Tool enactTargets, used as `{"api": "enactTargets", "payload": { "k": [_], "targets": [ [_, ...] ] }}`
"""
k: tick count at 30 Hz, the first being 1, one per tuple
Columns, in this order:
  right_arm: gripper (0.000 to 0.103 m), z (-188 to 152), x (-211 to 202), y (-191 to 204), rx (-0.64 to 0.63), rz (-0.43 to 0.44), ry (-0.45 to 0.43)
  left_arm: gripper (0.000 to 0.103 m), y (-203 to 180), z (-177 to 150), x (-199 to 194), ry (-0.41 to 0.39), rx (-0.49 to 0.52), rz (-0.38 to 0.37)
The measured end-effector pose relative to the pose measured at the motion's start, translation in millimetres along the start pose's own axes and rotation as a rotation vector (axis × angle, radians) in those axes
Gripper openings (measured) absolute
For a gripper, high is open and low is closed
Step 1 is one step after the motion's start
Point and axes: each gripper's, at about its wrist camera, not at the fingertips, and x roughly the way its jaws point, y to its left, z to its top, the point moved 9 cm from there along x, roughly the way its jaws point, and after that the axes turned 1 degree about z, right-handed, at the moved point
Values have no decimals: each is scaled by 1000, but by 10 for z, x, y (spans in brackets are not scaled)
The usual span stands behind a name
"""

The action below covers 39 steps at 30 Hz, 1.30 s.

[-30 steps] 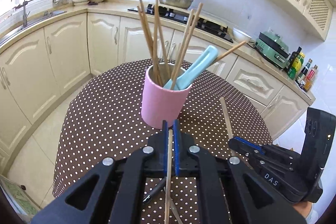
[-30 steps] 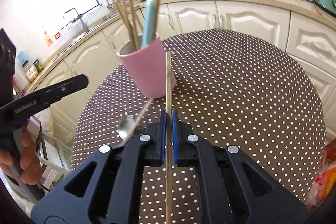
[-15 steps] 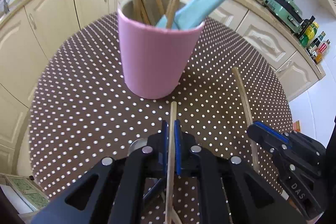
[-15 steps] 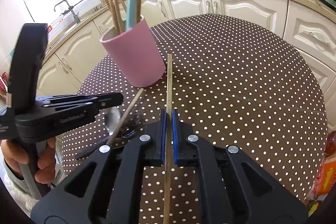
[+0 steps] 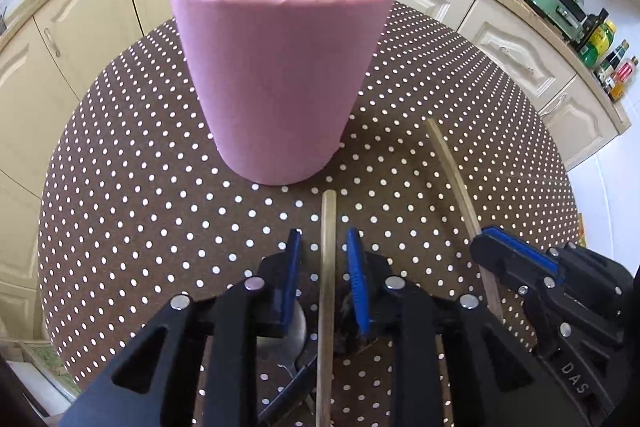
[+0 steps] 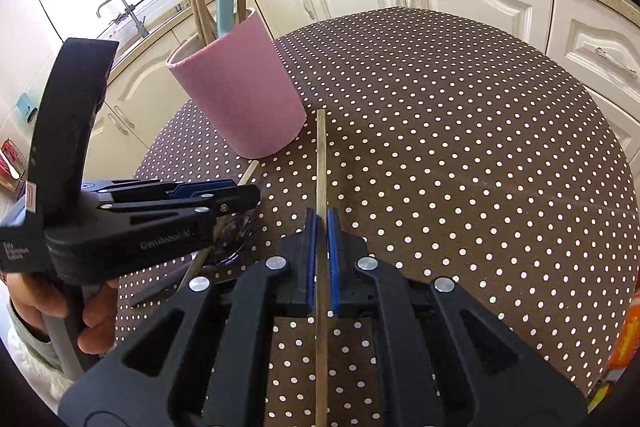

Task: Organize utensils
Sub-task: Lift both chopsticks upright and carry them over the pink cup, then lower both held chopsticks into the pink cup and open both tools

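Wooden chopstick (image 5: 328,267) between opening left gripper (image 5: 323,247) pads, untouched, pink cup (image 5: 276,83) ahead

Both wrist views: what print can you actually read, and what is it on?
"DAS": on the right hand-held gripper body, seen from the left wrist.
Pale lettering along the left hand-held gripper arm: too blurred to read.
Small white label at its rear: too blurred.
Bottles on the counter: labels too small.
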Motion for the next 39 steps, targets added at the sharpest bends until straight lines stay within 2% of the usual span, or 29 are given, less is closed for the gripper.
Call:
{"api": "enactTargets", "payload": {
  "k": [1, 7, 12, 19, 22, 25, 30, 33, 39],
  "targets": [
    [6, 7, 16, 5, -2, 1, 1, 7, -16, -5, 12, 0, -3, -5],
    [6, 33, -17, 86, 2, 29, -23, 6, -90, 61, -224, -87, -35, -46],
    [6, 109, -243, 195, -6, 81, -105, 6, -129, 131, -739, -256, -42, -81],
    [6, 304, -690, 550, -92, 132, -286, 6, -206, 180, -1507, -514, -22, -121],
    [6, 381, -881, 720, -124, 154, -359, 6, -124, 198, -1874, -629, -30, -133],
    [6, 510, -1050, 836, -156, 162, -434, 6, -99, 269, -2255, -767, -29, -120],
    [6, 856, -1215, 1011, -205, 152, -535, 6, -67, 471, -2635, -909, -42, -94],
    [6, 1060, -1255, 1072, -219, 145, -570, 6, 23, 590, -2786, -987, -68, -69],
    [6, 1430, -1414, 1159, -257, 107, -655, 6, 250, 848, -3022, -1087, -115, -19]
  ]
}}
